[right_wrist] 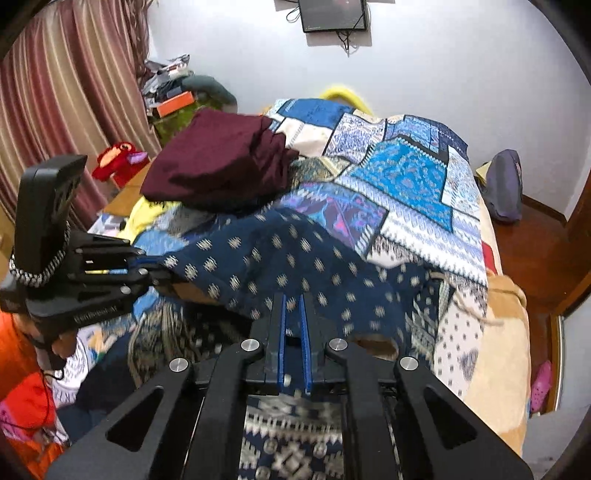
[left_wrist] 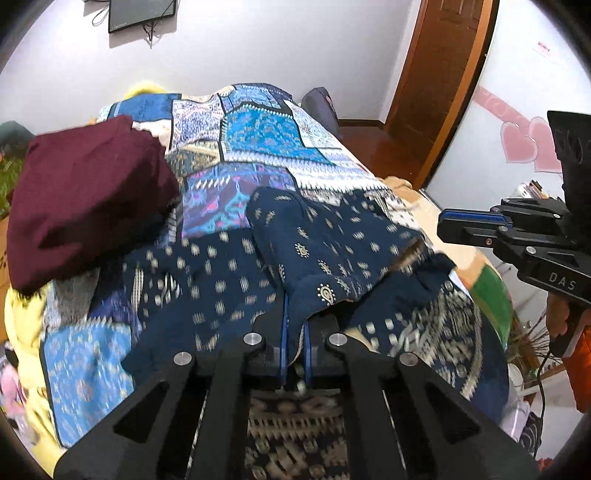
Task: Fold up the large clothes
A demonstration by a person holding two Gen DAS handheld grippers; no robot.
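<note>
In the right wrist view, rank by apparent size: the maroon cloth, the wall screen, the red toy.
1. maroon cloth
2. wall screen, partly cut off
3. red toy

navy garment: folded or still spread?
Partly folded: navy patterned garment doubled over itself, edge pinched in left gripper and right gripper.

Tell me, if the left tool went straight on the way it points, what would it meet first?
Probably the navy patterned garment that the left tool is shut on, bunched directly ahead; the patchwork bedspread lies beyond, though depth is unclear.
</note>
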